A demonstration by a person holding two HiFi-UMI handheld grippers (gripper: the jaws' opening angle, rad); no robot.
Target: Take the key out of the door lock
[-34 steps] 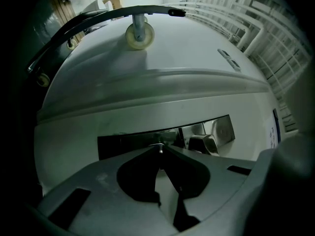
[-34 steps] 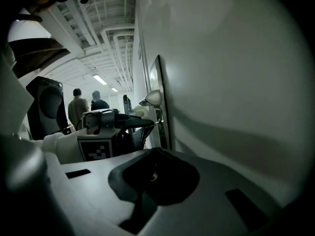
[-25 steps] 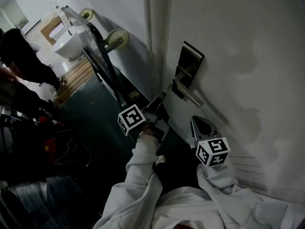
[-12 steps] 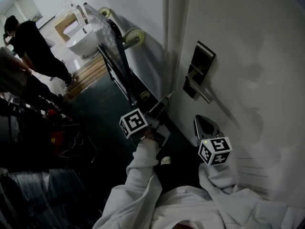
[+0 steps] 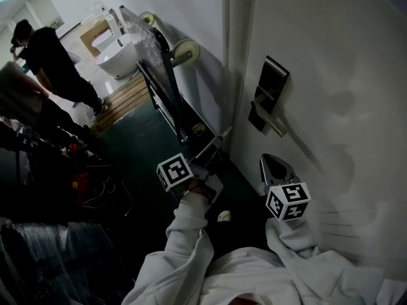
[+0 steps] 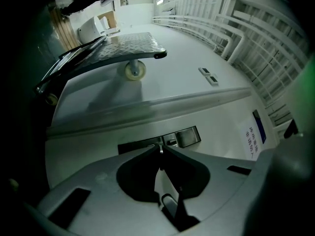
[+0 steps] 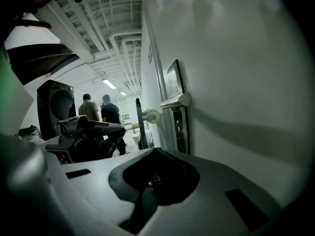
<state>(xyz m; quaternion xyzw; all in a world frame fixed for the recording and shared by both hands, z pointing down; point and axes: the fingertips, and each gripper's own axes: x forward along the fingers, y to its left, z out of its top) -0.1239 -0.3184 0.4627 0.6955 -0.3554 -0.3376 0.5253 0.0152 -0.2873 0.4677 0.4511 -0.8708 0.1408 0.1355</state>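
**Left gripper drawn back from the lock, jaws pinched on a thin sliver**

Since a second ago the left gripper (image 5: 222, 134) has pulled away from the lock plate (image 5: 272, 84), down and to the left in the head view, so the gap between its tip and the plate is wider; the right gripper (image 7: 155, 150) sits much where it did beside the door (image 5: 343, 75)

In the left gripper view the left jaws are all but closed, their tips meeting on a thin pale sliver that looks like the key (image 6: 160, 150) seen edge-on. It is clear of the plate, and its length appears to run on along the jaws toward the door, though its tip is too small to make out. The gripper points roughly level at the plate, just below the lever handle (image 5: 275, 126)

The right gripper's jaws are together with nothing between them; it is tilted a little downward, near the door face and below the handle, and apart from both

Both grippers are held by hands in white sleeves (image 5: 191, 246). Beyond the left gripper a platform trolley (image 5: 156, 68) leans upright against the wall, wheels outward, and two people (image 5: 54, 62) stand farther off
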